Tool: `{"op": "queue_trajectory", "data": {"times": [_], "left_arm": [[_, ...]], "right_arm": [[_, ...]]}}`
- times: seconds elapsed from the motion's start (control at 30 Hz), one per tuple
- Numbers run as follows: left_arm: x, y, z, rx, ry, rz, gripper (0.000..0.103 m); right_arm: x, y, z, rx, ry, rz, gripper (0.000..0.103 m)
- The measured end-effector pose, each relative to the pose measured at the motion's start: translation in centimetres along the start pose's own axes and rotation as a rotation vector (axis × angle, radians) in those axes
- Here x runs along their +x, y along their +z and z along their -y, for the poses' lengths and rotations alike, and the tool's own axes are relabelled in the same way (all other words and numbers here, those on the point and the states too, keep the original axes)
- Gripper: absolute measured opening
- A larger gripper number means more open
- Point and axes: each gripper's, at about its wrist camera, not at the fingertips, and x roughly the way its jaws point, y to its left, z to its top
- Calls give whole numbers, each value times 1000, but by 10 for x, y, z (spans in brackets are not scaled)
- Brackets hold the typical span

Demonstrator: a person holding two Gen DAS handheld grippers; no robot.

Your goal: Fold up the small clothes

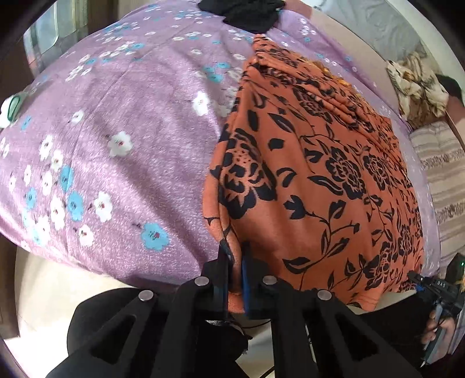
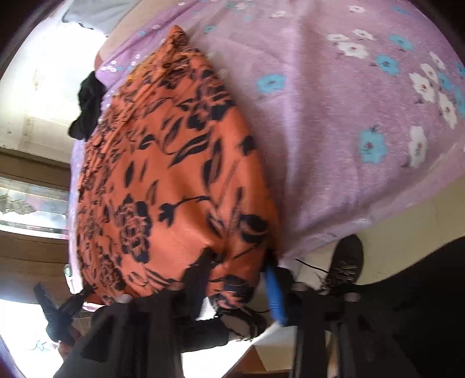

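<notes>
The left hand-held gripper (image 1: 235,261) was clamped on the near left corner of the orange floral garment (image 1: 314,174), its two pads pinched tight with only a thin fold of cloth between them. The right hand-held gripper (image 2: 238,261) stood at the garment's other near corner; its jaws were narrower than the bunched hem between them seemed to need, and the cloth puckered there, so it looked gripped, though motion blur made the contact hard to read. The garment itself lay spread flat on the bed, over a lilac bedsheet (image 1: 116,130) printed with white and blue flowers, its near edge hanging just past the mattress edge toward the person. It appeared thin, light and limp, with soft ridges gathered along its far side; it would likely sag between the two grips and drag across the sheet rather than hold a line. Corners and hem seemed the right places to hold, kept taut between both hands. A dark crumpled item (image 1: 247,13) lay beyond the garment's far end, near enough to be caught in a forward fold.
</notes>
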Motion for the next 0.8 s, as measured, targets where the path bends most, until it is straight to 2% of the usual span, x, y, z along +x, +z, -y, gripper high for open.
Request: {"op": "queue_trajectory", "data": {"times": [0.03, 0.07, 0.2, 0.4, 0.53, 0.67, 0.8], "left_arm": [[-1, 1, 4, 17, -9, -3, 7], [-2, 2, 9, 30, -20, -7, 6], [-19, 10, 37, 113, -79, -30, 6], [-77, 41, 92, 203, -173, 70, 6], [-107, 56, 103, 195, -217, 118, 6], [-127, 71, 120, 197, -220, 168, 6], [-140, 82, 127, 194, -249, 195, 6]], "right_arm": [[-4, -2, -3, -20, -18, 14, 12], [-7, -2, -4, -40, -22, 22, 10], [-29, -10, -19, -86, 35, 86, 8], [-64, -9, -29, -78, 162, 145, 8], [-90, -7, -41, -73, 229, 192, 7], [-111, -9, -46, -75, 263, 228, 7], [-120, -9, -43, -53, 295, 232, 7]]}}
